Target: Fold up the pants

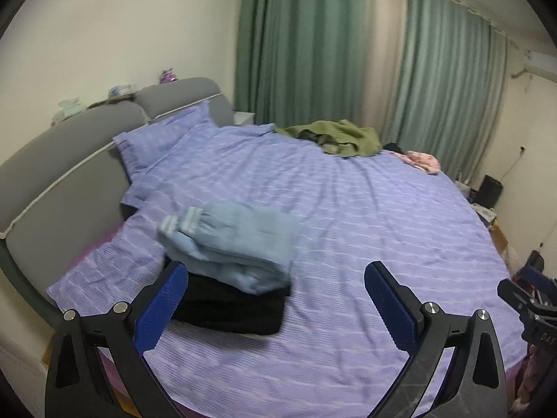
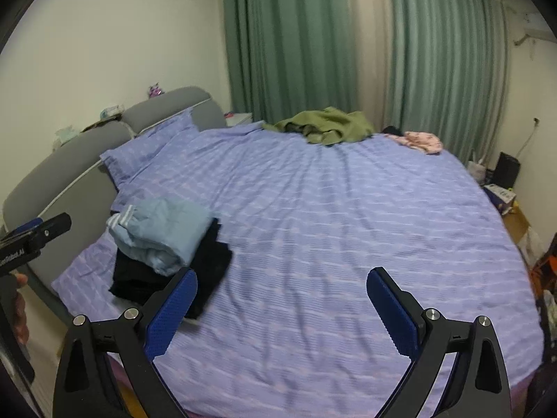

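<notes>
While both claws hung over the bed, neither one held anything. The left claw stood wide open with only bedsheet showing between its blue pads. The right claw stood wide open too, and nothing was in it.

The light blue pants lay folded near the head end of the bed, close to the near edge. They sat on top of a folded black garment, making a small stack. The stack was just beside the left claw's left finger, but I could not tell if they touched. In the right wrist view the stack sat off to the left, not between the pads.

At the far edge of the bed lay a green garment in a messy heap. A pink garment lay near it, closer to the far corner by the foot end. The grey headboard stood behind the purple pillow.

The blue pants looked done to me. I think the next job was to fetch another piece from the far edge. To do that well, both claws should reach across without bumping the neat stack. They should stay open until the pads sit around a waistband or a hem. Then they should pull the cloth to the flat middle of the bed and spread it smooth before folding.
</notes>
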`<state>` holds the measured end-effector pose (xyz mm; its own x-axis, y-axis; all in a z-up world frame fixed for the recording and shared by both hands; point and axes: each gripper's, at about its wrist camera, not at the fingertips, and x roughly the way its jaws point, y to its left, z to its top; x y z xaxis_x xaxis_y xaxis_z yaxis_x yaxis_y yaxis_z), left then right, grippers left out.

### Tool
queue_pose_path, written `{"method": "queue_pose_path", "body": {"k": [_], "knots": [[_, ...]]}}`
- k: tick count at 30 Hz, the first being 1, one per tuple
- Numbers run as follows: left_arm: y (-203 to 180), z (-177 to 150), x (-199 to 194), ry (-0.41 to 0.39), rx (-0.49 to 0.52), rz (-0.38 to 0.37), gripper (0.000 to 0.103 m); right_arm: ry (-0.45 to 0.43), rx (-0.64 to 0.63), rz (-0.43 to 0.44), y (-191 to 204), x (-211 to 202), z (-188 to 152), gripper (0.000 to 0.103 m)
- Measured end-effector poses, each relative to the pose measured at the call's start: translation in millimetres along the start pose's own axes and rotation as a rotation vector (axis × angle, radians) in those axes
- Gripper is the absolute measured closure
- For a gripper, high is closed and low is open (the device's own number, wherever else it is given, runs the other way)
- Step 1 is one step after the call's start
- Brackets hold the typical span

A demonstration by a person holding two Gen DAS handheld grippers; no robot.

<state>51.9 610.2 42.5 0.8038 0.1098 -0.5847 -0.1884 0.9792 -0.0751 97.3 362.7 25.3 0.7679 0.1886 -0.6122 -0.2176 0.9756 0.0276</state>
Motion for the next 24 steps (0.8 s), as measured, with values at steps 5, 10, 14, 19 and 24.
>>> {"method": "queue_pose_path", "body": {"k": [5, 10, 14, 19, 24], "knots": [[-72, -17, -43, -0.041, 0.078, -0.045, 0.0, -0.024, 0.031, -0.008, -54, -56, -16, 0.004], [-125, -36, -75, -0.061, 0.137, -0.084, 0.0, -0.049, 0.049, -0.008, -91, -100, -35, 0.004], [-157, -51, -91, -0.044, 0.155, -0.122, 0.0, -0.06, 0.061, -0.014, -109, -124, -49, 0.004], [-177, -62, -101, -0.02, 0.184, -0.158, 0.0, -0.061, 0.089, -0.014, -123, -143, -61, 0.004], [-187, -64, -105, -0.004, 0.182, -0.187, 0.0, -0.066, 0.107, -0.035, -128, -152, -66, 0.004]]}}
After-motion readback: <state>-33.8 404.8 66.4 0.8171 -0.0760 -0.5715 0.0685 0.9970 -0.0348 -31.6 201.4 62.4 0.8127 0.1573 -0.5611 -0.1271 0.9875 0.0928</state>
